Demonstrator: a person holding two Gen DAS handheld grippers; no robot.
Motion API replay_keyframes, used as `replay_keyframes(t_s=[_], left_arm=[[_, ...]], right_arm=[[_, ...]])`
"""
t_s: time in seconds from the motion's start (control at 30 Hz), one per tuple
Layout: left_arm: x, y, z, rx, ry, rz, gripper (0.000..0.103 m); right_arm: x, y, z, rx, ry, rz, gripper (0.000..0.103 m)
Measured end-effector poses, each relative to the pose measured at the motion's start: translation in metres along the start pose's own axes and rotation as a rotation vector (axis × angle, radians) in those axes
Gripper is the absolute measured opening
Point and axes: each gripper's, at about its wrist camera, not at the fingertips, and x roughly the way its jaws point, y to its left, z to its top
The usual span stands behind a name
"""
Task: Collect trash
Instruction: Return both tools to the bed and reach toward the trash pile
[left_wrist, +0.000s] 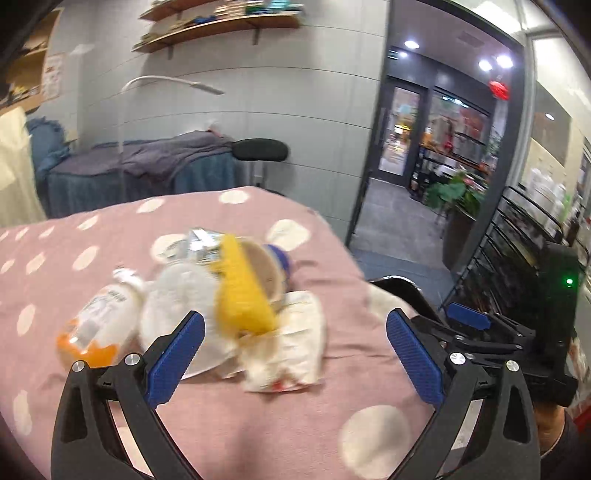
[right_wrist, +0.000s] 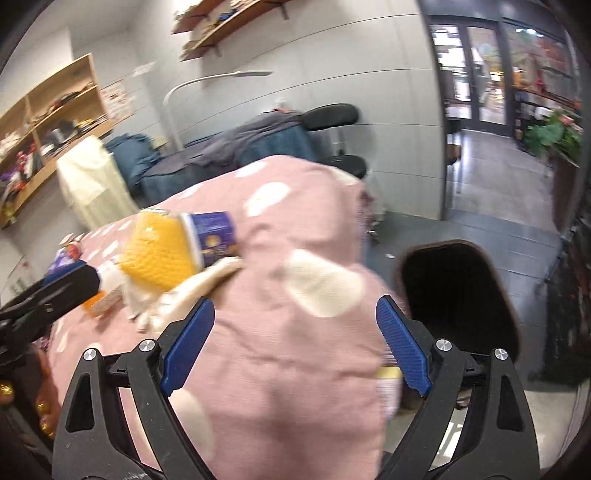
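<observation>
The left tongs (left_wrist: 295, 349) stand wide open, both blue pads bare, gripping nothing. Between and just ahead of their tips sits a blurred heap of trash on a pink cover (left_wrist: 258, 424) with white spots. Nearest the tips is a crumpled white wrapper (left_wrist: 291, 350). A yellow mesh piece (left_wrist: 240, 295) leans over it, and behind that lies a paper cup (left_wrist: 273, 269) on its side, with a silver foil packet (left_wrist: 201, 243) further back. Left of the tips lie a clear lid (left_wrist: 177, 306) and a plastic bottle (left_wrist: 98, 325) holding orange liquid, on its side.

The right tongs (right_wrist: 295, 347) are also spread wide and hold nothing, hanging above the pink cover. From them the heap lies ahead to the left, where the yellow mesh and a purple-printed cup (right_wrist: 214, 240) show. A black bin (right_wrist: 458, 295) stands open just ahead to the right, beside the cover's edge.
</observation>
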Motion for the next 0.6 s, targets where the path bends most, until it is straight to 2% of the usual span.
replay_keyframes(t_s=[0.2, 0.27, 0.33, 0.4, 0.5, 0.6], left_arm=[[-0.014, 0.057, 0.003, -0.073, -0.006, 0.098, 0.097], [-0.011, 0.074, 0.007, -0.068, 0.023, 0.138, 0.097], [-0.009, 0.093, 0.011, -0.052, 0.064, 0.187, 0.097], [-0.007, 0.112, 0.016, -0.037, 0.096, 0.216, 0.097], [-0.003, 0.143, 0.021, -0.063, 0.150, 0.226, 0.097], [0.008, 0.166, 0.022, -0.083, 0.219, 0.192, 0.097]], right_arm=[[0.015, 0.056, 0.004, -0.133, 0.026, 0.098, 0.088], [0.022, 0.076, 0.006, -0.185, 0.032, 0.117, 0.085], [0.029, 0.092, 0.009, -0.235, 0.045, 0.124, 0.076], [0.036, 0.103, 0.011, -0.269, 0.059, 0.135, 0.075], [0.044, 0.117, 0.015, -0.300, 0.074, 0.150, 0.074], [0.051, 0.135, 0.016, -0.339, 0.087, 0.169, 0.067]])
